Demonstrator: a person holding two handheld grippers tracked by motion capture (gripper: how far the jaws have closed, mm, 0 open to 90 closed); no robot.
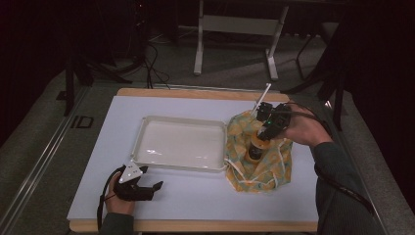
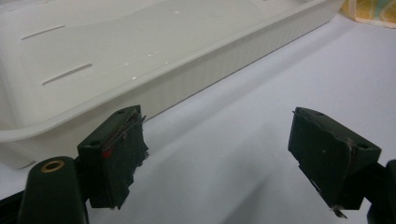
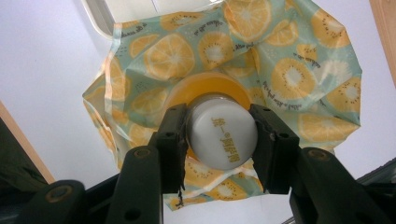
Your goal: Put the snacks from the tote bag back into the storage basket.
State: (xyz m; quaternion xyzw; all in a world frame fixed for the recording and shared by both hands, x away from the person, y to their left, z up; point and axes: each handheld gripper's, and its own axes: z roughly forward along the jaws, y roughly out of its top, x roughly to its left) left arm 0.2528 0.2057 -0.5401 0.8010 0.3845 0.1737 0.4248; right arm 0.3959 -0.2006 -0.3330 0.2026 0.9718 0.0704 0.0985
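An orange bottle (image 1: pixel 255 149) with a white cap (image 3: pixel 223 138) stands upright on a fruit-print cloth bag (image 1: pixel 259 159) at the right of the table. My right gripper (image 3: pixel 219 140) comes down from above, shut on the bottle's cap, with a pad pressed on each side. In the high view the right gripper (image 1: pixel 268 128) sits right over the bottle. My left gripper (image 1: pixel 155 187) rests near the table's front left, open, with nothing between its fingers (image 2: pixel 119 149). It points toward the white tray (image 2: pixel 196 79).
The white tray (image 1: pixel 142 142) lies in the middle of the white tabletop, its right rim touching the cloth bag. A white stick (image 1: pixel 262 98) pokes up behind the right gripper. A wooden table edge (image 1: pixel 195 226) runs along the front.
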